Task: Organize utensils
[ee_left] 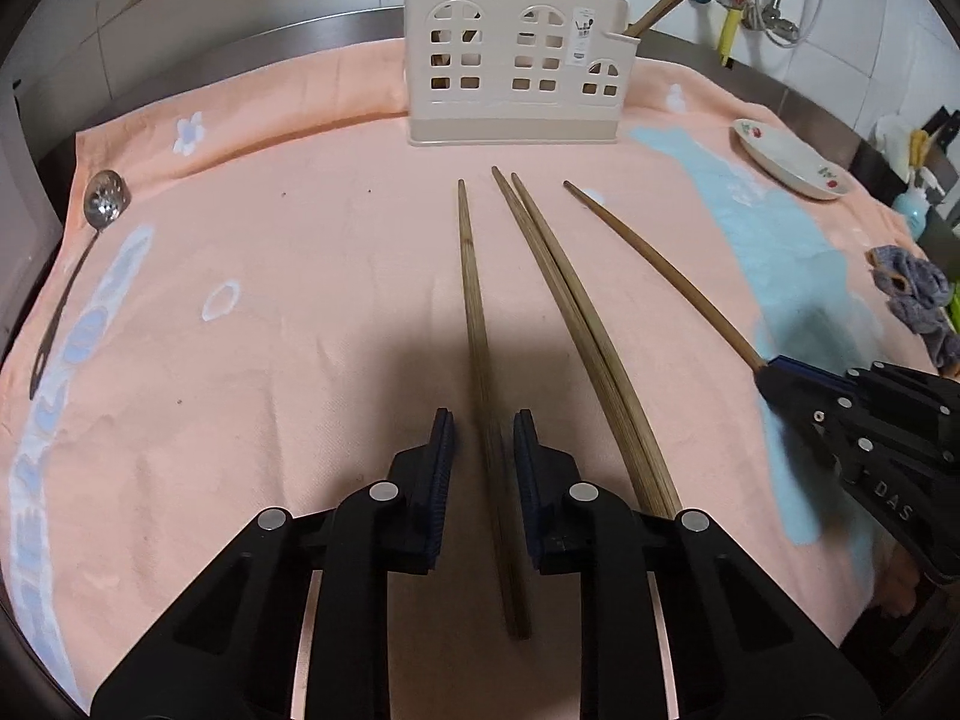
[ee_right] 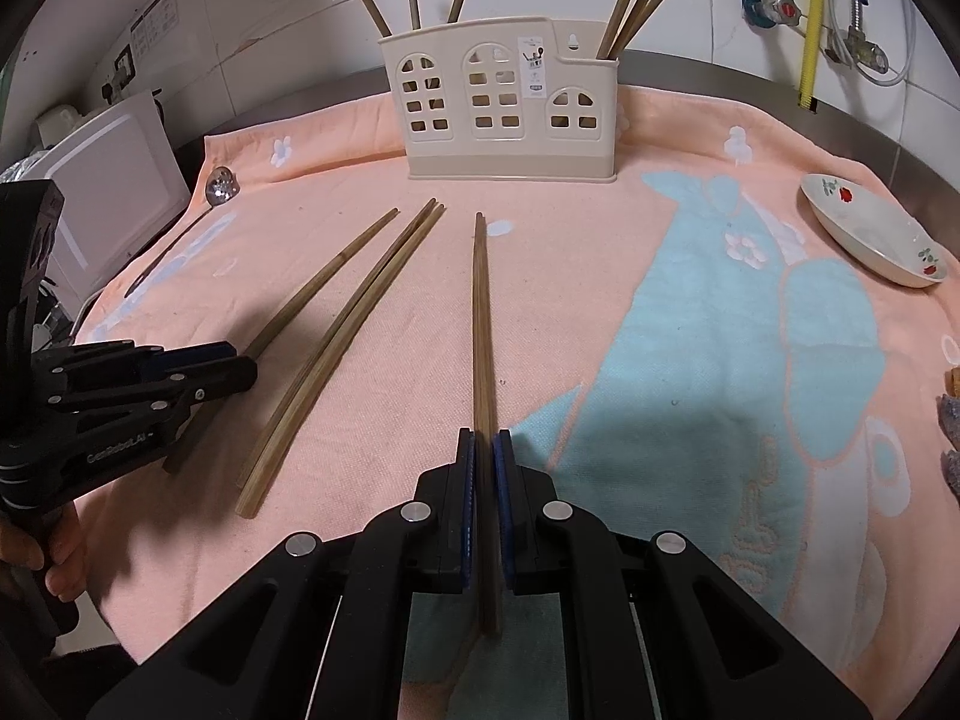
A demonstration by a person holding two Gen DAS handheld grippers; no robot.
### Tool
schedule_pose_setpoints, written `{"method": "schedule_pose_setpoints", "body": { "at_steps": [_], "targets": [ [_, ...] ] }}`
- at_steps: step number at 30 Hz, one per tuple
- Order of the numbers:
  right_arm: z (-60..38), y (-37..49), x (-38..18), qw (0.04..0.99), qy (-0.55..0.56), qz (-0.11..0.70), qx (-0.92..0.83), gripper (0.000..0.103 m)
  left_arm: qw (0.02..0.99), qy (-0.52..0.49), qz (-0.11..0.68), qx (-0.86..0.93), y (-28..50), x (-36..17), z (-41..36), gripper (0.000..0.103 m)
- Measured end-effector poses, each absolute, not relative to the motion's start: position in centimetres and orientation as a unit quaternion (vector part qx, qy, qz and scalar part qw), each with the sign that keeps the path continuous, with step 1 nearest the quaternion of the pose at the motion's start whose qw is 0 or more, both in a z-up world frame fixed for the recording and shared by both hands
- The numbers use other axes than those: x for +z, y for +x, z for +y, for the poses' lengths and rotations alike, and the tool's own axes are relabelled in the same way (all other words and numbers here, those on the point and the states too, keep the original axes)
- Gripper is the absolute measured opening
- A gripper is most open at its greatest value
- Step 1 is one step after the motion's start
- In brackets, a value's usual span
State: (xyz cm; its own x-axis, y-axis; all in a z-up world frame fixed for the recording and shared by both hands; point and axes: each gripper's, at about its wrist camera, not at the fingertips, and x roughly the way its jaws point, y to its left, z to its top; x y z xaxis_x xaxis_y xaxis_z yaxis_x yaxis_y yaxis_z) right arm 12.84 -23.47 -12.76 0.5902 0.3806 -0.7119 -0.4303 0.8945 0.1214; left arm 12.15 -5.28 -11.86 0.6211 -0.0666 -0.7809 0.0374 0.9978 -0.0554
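**Four loose chopsticks before the holder; both tongs at work**

- Utensil holder (ee_right: 507,114): cream plastic, upright at the towel's far edge, chopsticks already standing in its compartments.
- Leftmost chopstick (ee_left: 477,324): flat on the towel (ee_left: 288,312) in front of the holder. Left gripper (ee_left: 483,450) straddles it, jaws parted, pads not touching.
- Chopstick pair (ee_left: 564,312): just right of it, touching each other.
- Rightmost chopstick (ee_right: 482,324): tip toward the holder, clenched near its butt by the right gripper (ee_right: 483,480).
- Risks, judged: held so far back, the long stick may pivot or droop when lifted; the left jaws closing could nudge the neighbouring pair.
- Surroundings: slotted spoon (ee_left: 105,204) far left of the holder, dish (ee_right: 876,240) to its right. Nothing blocks the holder's front.
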Motion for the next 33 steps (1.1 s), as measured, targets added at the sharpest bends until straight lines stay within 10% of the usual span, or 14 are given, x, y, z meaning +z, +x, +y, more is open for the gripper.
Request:
{"method": "schedule_pose_setpoints", "body": {
  "at_steps": [33],
  "targets": [
    [-22.7, 11.5, -5.1, 0.923, -0.052, 0.307, 0.225, 0.006, 0.923, -0.026, 0.372, -0.093, 10.6, -7.0, -2.5, 0.006]
  ]
}}
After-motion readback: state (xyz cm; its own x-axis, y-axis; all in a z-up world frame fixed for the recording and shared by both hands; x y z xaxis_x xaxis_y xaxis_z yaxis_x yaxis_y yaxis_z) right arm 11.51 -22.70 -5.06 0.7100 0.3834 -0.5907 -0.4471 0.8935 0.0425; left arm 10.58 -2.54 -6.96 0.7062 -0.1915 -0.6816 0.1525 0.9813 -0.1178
